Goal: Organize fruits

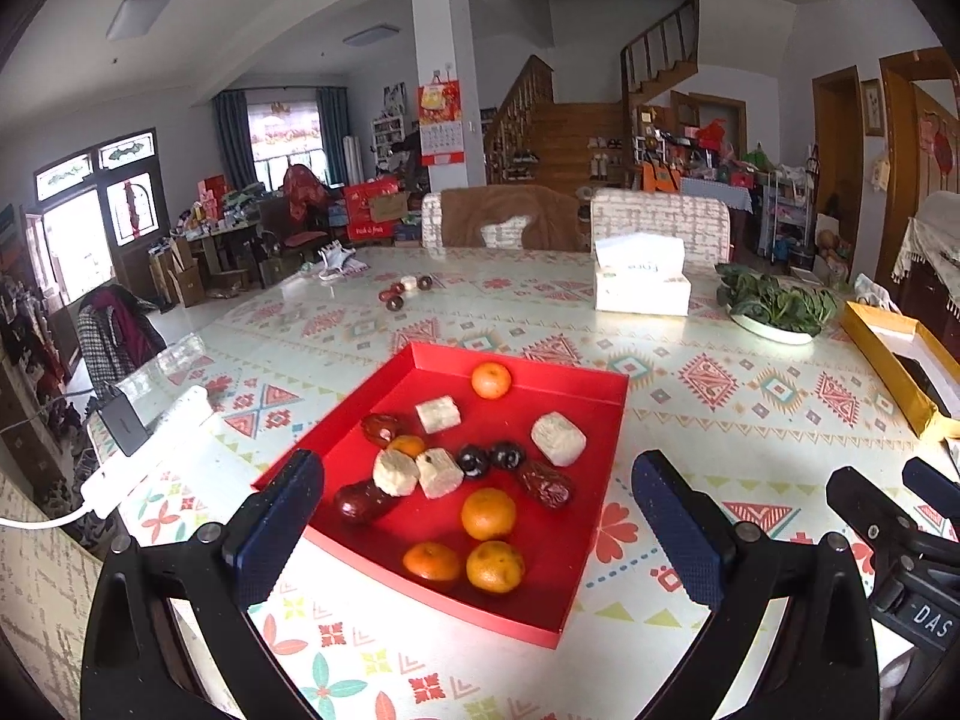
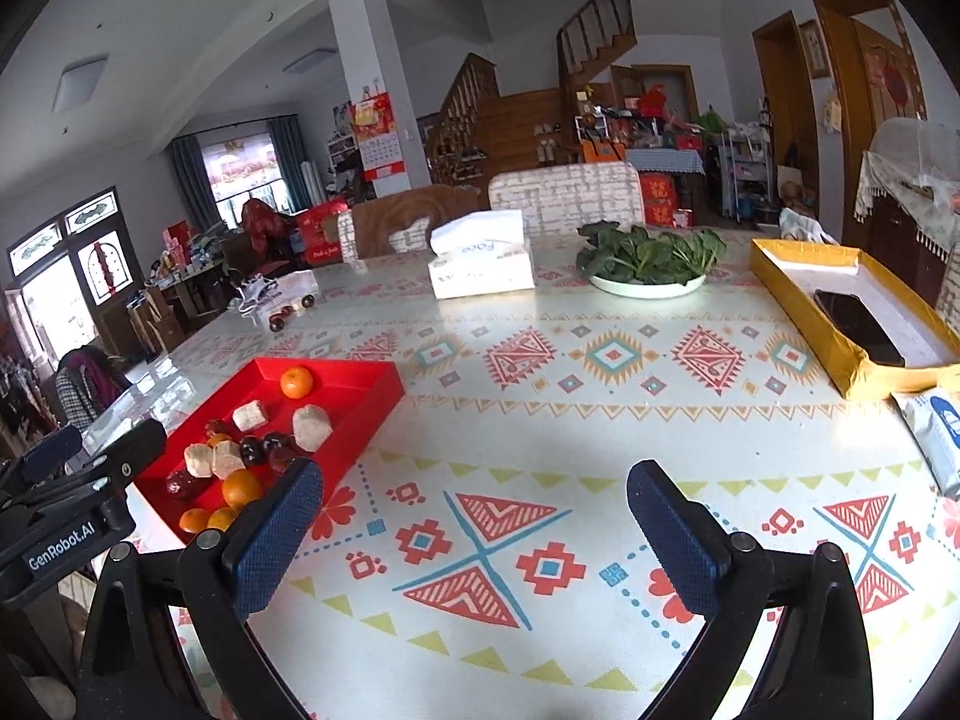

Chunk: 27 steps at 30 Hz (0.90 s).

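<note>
A red tray (image 1: 576, 387) (image 2: 384, 387) lies on the patterned table and holds several oranges (image 1: 488, 513) (image 2: 296, 382), dark red dates (image 1: 545, 483), dark round fruits (image 1: 507, 455) and pale cake blocks (image 1: 558, 438) (image 2: 312, 426). My left gripper (image 1: 477, 525) hovers open over the tray's near part, nothing between its fingers. My right gripper (image 2: 474, 540) is open above bare tablecloth to the right of the tray. A few more dates and a pale piece (image 1: 403, 291) (image 2: 291, 309) lie loose at the far side of the table.
A tissue box (image 1: 641, 276) (image 2: 482, 264), a plate of greens (image 1: 777, 307) (image 2: 648, 261) and a yellow box (image 1: 900, 363) (image 2: 840, 312) holding a phone (image 2: 858, 327) sit behind and to the right. A white power strip (image 1: 150, 450) lies left; a wipes pack (image 2: 936, 438) at right.
</note>
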Each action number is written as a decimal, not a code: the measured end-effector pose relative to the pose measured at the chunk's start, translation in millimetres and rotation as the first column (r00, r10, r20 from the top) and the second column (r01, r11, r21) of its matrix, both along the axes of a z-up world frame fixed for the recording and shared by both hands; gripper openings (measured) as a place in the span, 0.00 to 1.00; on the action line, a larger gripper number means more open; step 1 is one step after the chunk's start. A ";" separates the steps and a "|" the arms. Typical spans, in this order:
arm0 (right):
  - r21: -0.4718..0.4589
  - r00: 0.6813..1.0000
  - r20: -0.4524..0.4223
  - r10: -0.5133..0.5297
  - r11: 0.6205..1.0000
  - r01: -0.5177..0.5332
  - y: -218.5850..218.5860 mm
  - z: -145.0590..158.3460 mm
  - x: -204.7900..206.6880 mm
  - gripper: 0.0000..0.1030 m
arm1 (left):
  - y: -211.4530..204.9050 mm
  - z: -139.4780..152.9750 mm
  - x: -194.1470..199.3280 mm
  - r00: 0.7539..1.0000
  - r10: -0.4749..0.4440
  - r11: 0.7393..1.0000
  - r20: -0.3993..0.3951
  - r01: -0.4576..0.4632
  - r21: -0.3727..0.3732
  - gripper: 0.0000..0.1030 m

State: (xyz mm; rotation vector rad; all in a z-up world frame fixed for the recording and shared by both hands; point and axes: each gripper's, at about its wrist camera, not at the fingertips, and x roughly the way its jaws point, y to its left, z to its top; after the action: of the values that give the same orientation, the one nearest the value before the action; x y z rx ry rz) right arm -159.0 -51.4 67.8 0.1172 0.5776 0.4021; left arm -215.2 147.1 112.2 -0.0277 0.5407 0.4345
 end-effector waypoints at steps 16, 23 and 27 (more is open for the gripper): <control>-0.012 1.000 -0.028 -0.007 1.000 0.007 2.5 -10.0 -3.6 1.00 | 5.6 -11.2 -0.4 1.000 -0.004 0.999 -0.009 0.004 -0.037 0.99; -0.020 1.000 0.010 0.020 1.000 -0.020 9.6 -3.3 -16.3 1.00 | 3.6 11.9 -34.9 0.978 0.093 0.994 0.185 -0.103 0.042 1.00; -0.034 0.999 0.025 0.045 0.998 -0.044 17.4 -0.7 -20.9 1.00 | 5.6 32.2 -64.5 0.931 0.126 0.987 0.342 -0.151 0.049 1.00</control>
State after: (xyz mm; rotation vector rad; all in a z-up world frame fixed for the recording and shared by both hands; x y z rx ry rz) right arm -179.9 -34.0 67.2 0.0674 0.5620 0.4363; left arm -279.7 152.7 144.4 -0.0680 0.1831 0.5746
